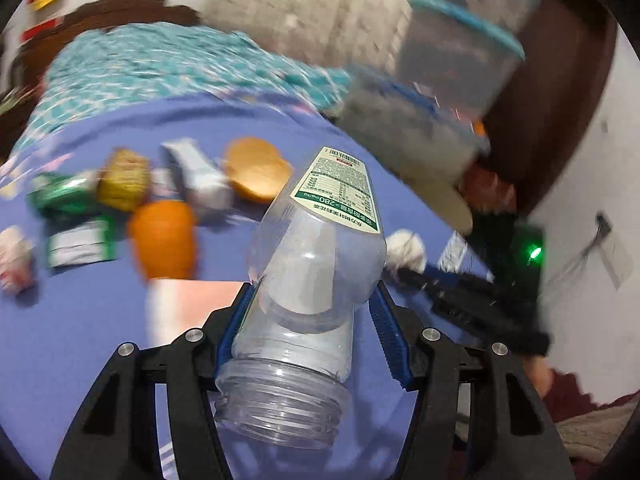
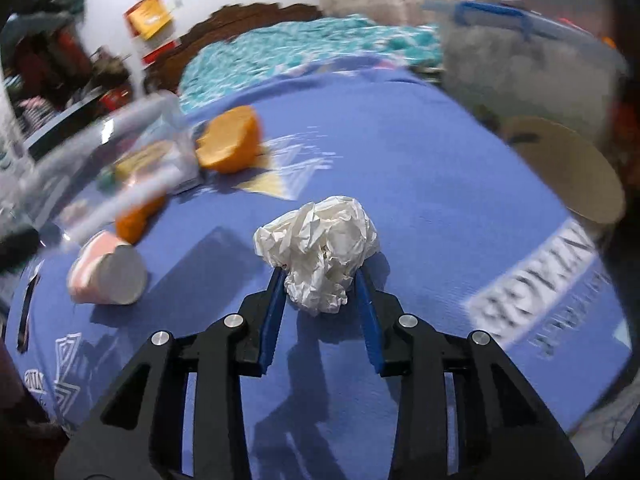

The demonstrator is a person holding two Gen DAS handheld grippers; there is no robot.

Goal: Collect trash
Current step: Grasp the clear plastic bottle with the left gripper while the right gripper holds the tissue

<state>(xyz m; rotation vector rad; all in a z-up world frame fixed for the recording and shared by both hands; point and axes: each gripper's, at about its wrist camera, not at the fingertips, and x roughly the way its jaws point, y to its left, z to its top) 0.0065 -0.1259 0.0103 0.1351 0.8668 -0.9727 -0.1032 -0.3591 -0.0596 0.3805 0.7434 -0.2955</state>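
Note:
A clear, capless plastic bottle (image 1: pixel 316 248) with a green-and-white label sits between the blue pads of my left gripper (image 1: pixel 316 286), which is shut on its shoulder. The open neck points back at the camera. In the right wrist view, my right gripper (image 2: pixel 320 274) is shut on a crumpled white paper ball (image 2: pixel 320 240) just above the blue cloth (image 2: pixel 420 160). The same paper ball (image 1: pixel 406 250) shows in the left wrist view, beside the other gripper's black fingers (image 1: pixel 460 300). The bottle (image 2: pixel 120 152) appears as a blur at the left of the right wrist view.
Orange peels (image 1: pixel 164 236) (image 1: pixel 256 168), green wrappers (image 1: pixel 60 192), a silver wrapper (image 1: pixel 200 176) and a yellow item (image 1: pixel 124 180) lie on the cloth. A pink-and-white paper cup (image 2: pixel 108 268) lies on its side. A tan round bin (image 2: pixel 568 168) and plastic storage boxes (image 1: pixel 460 48) stand at the right.

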